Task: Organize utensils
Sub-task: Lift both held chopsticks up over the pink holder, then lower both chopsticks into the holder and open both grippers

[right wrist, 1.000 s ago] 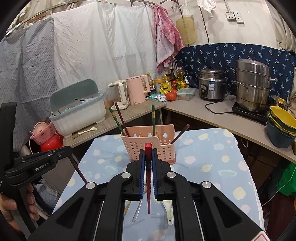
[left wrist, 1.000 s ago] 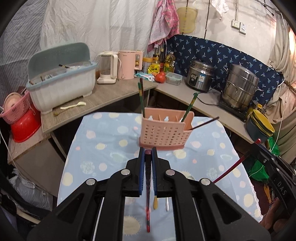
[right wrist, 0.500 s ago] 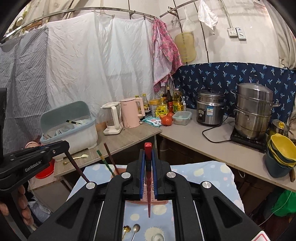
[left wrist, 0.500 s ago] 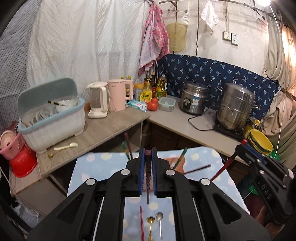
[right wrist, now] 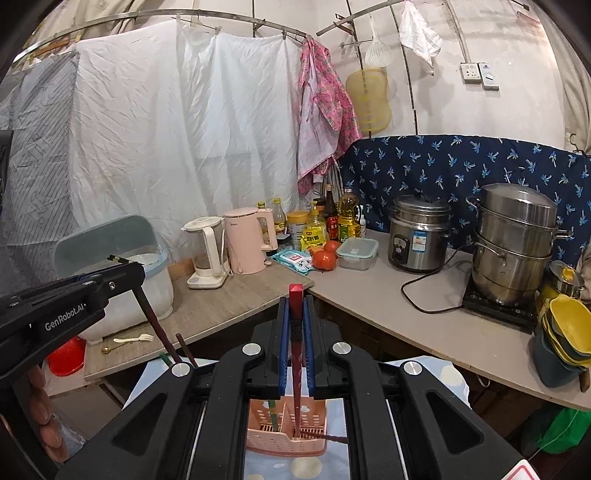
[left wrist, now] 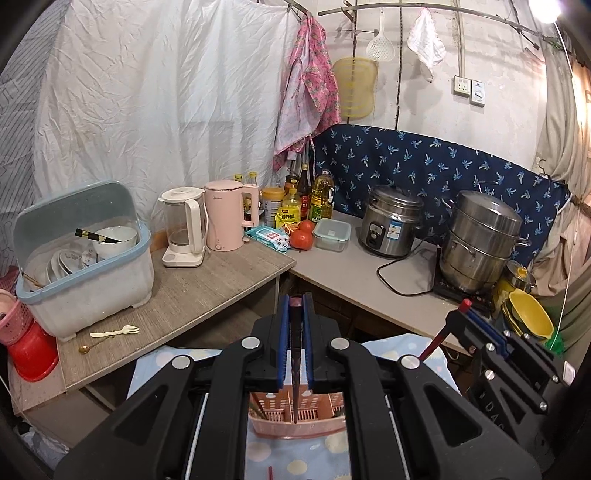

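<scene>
Pink basket (right wrist: pixel 286 439) on pale-blue spotted cloth (left wrist: pixel 295 458); red-topped chopstick (right wrist: pixel 296 295).

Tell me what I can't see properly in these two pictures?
- Pink holder: both views, mostly hidden behind the hand-held gripper bodies.
- Left chopstick: tip, left view, too thin to tell whether it reaches the holder.
- Red utensil: left view, cut off at the bottom edge.
- Dishes in the bin: too small.

Perforated pink plastic caddy (right wrist: pixel 286 430)

White sheet (left wrist: pixel 155 110) being hung as a wall, blue patterned cloth (left wrist: pixel 436 162) being draped behind an L-shaped counter (left wrist: pixel 351 273), bright lamp (left wrist: pixel 543 5) glaring at top right.
</scene>
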The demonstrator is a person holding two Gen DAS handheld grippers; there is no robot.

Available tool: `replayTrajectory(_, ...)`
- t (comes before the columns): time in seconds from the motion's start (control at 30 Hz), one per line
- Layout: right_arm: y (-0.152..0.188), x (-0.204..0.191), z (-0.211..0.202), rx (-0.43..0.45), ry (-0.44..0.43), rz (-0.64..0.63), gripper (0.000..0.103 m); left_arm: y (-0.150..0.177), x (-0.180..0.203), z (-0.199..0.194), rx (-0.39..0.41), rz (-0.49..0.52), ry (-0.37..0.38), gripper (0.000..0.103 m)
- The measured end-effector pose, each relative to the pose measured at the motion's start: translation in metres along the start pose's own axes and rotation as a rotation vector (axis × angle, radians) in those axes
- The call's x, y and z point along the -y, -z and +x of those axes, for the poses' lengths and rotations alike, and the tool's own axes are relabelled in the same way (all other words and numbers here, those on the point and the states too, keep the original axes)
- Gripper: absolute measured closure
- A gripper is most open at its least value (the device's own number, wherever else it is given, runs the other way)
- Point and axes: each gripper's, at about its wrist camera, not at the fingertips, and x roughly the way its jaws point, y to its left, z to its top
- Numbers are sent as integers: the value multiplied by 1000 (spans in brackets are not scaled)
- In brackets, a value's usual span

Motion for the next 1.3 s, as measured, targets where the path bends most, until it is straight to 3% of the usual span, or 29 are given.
replayTrajectory(0.27,10,7,40,-39,11,16,96,6,-1,40,-3,-15,6,96)
replayTrajectory(0.53,43,6,69,-112,2,29,96,38,-9,75,-75,-27,6,96)
replayTrajectory(0.9,76,-3,73,-164,13,9,96,73,-19,82,-129,-49,-20,95)
replayTrajectory(0.93,78,-3,71,-167,11,10,94,74,-20,81,-131,-52,-18,93)
replayTrajectory(0.97,79,-4,70,-167,10,12,91,76,-20,79,-134,-52,-20,86)
replayTrajectory(1.03,82,-3,62,-149,25,19,59,79,-21,74,-125,-52,-51,61)
replayTrajectory(1.07,82,-3,56,-131,31,24,53,80,-21,70,-114,-53,-69,48)
replayTrajectory(1.1,82,-3,51,-117,38,26,48,81,-21,67,-104,-55,-78,46)
replayTrajectory(1.3,81,-6,25,-92,34,13,47,88,-23,52,-111,-56,-79,46)
